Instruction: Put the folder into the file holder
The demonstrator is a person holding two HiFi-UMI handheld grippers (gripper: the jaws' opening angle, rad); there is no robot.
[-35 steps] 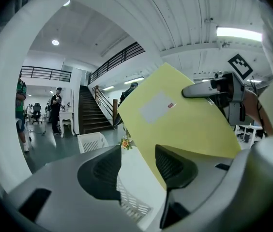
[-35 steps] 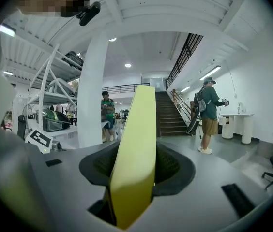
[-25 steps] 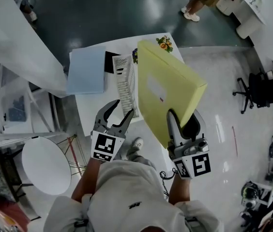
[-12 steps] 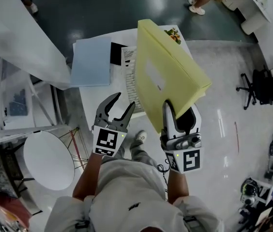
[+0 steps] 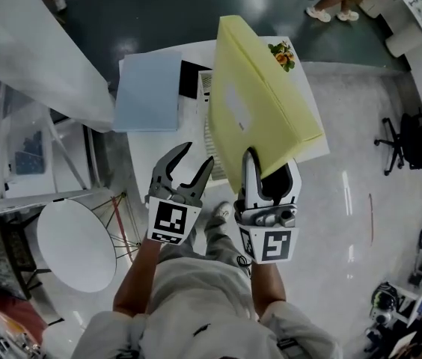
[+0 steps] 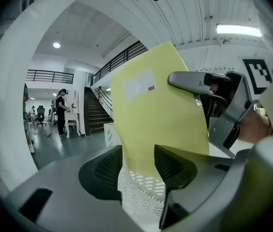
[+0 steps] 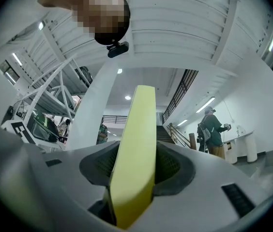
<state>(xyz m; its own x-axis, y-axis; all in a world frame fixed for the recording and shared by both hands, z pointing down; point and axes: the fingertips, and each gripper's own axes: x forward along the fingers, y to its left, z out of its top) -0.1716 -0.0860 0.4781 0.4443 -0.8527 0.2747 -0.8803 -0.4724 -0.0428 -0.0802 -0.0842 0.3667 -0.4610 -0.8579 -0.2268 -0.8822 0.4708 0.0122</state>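
Though gripped and lifted, folder: not yet filed; yellow, pinched at its near lower corner, rising tilted up and away from right claw.
Right claw: clamped on folder, pads pressed against both faces.
Left claw: close beside right claw, on its left; jaws partly apart, just now closing further; nothing gripped, folder face and mesh only seen through the gap, past the tips.
File holder: white, perforated, standing ahead of left claw's tips and below folder's low corner, on table.
Done so far: pick-up; folder brought near holder, apparently just above it.
Left to do (judgement): line up lower edge with holder's slot, lower in, release, possibly with a steadying touch from left claw.
Head view alone: both claws side by side; blue folder lying flat on table beyond left claw; holder mostly hidden behind yellow folder.
Left gripper view alone: holder's mesh under folder's corner; pale label on folder's face; right claw from the side.
Right gripper view alone: folder edge-on between pads, confirming grip; holder not shown.
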